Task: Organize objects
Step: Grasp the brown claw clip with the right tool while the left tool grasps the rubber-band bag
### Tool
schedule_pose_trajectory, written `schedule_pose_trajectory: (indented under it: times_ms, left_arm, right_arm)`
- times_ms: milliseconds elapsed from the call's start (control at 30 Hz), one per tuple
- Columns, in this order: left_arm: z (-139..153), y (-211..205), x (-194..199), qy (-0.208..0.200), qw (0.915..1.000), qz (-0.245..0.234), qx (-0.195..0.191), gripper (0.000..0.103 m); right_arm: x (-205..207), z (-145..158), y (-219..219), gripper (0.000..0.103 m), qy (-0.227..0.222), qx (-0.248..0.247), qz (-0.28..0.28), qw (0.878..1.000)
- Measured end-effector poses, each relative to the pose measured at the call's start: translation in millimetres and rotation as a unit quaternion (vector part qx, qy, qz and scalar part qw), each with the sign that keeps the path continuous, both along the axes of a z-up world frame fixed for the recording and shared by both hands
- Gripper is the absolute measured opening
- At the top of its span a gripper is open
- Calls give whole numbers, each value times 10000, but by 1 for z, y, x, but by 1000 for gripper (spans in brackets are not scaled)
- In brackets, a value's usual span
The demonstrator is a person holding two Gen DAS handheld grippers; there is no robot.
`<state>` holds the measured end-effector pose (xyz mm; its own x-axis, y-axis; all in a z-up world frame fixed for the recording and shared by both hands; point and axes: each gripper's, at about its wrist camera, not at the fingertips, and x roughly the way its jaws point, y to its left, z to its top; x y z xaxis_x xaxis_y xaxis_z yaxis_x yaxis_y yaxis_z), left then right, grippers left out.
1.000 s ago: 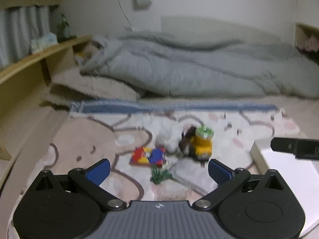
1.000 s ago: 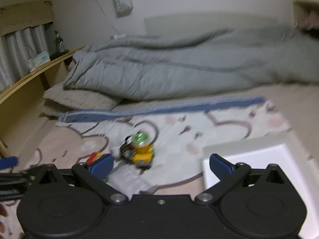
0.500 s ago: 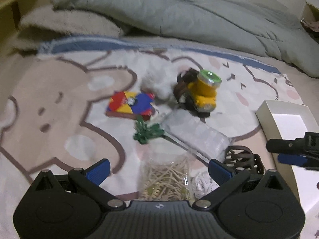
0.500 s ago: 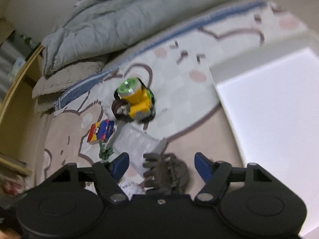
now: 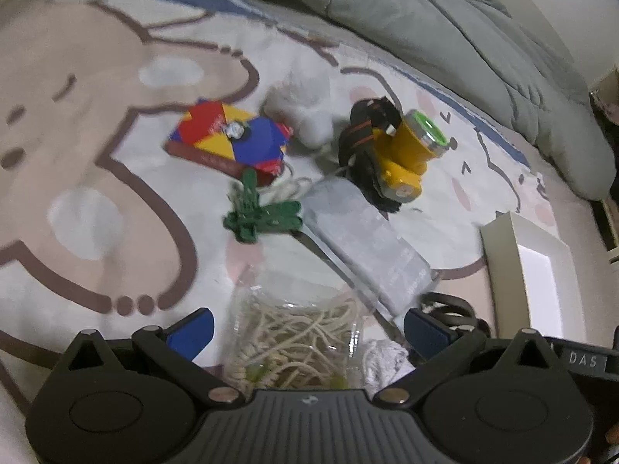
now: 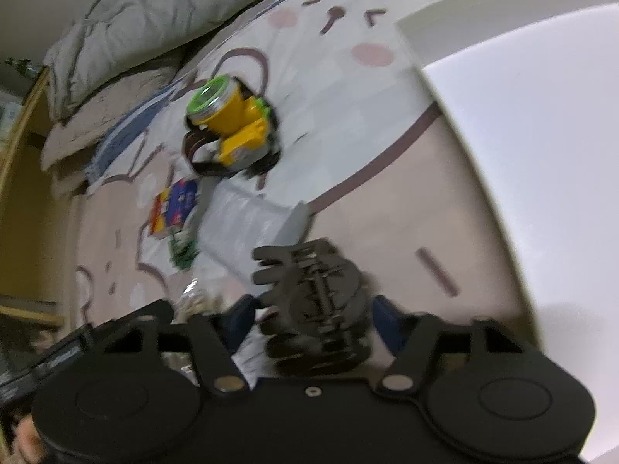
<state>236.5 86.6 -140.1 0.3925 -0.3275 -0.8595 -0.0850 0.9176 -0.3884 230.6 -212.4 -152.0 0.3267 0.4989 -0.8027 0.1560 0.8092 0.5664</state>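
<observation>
My left gripper (image 5: 307, 326) is open around a clear bag of beige string (image 5: 296, 338) lying on the patterned blanket. Beyond it lie green clothespins (image 5: 261, 216), a colourful folded packet (image 5: 230, 137), a grey plastic pouch (image 5: 365, 237) and a yellow headlamp (image 5: 402, 154). My right gripper (image 6: 311, 319) has its blue fingers on either side of a dark brown hair claw clip (image 6: 315, 305); the jaws are narrowed, contact unclear. The headlamp (image 6: 228, 123), packet (image 6: 174, 207) and pouch (image 6: 247, 222) show beyond it.
A white box (image 6: 541, 154) lies at the right of the blanket, also in the left wrist view (image 5: 536, 270). A grey duvet (image 5: 445, 23) is bunched at the far side. A wooden shelf (image 6: 15, 147) runs along the left.
Both grippers have dropped low and tilted down onto the objects. The left now straddles the string bag; the right has closed in around the claw clip.
</observation>
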Motion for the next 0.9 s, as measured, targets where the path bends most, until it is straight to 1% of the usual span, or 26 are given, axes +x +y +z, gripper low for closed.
schedule_pose_trajectory:
  times_ms: [67,133,267,367,433,500,567,633,733,800,900]
  left_arm:
    - [-6,0,2,157,9999,-31,-39,103]
    - [-12,1,2,344,9994,-103,5,103]
    - [-17,3,1,436,9986,-231,173,103]
    - [-18,2,-1,358,9985,-278,291,97]
    - [-19,0,-2,320,9981,-312,427,90]
    - [-20,-3,-3,320,9972,-374,558,86]
    - [-19,-8,-4,308,9957,-479,735,76]
    - [-16,-9,-6,314,9951,-462,816,67]
    - [-11,-8,-9,295,9955,-304,847,64]
    - [-6,-8,-12,256,9946,-232,975,62]
    - [7,-7,-18,98,9932,-117,1157,62]
  right_arm:
    - [-1,4,4,55,-68,-65,90,9999]
    - [-3,10,9,52,-242,-156,216,9994]
    - [-4,17,11,45,-387,-332,280,9983]
    - [-2,20,14,45,-543,-574,410,9960]
    - [-2,20,17,45,-634,-733,535,9939]
    - [-1,19,20,45,-709,-845,630,9919]
    - [-2,17,23,46,-846,-955,732,9891]
    - [-3,17,23,45,-873,-977,737,9886]
    - [-5,25,28,45,-1066,-1174,835,9838]
    - [-8,32,31,45,-1258,-1325,913,9789]
    - [-12,43,31,45,-1448,-1362,935,9756]
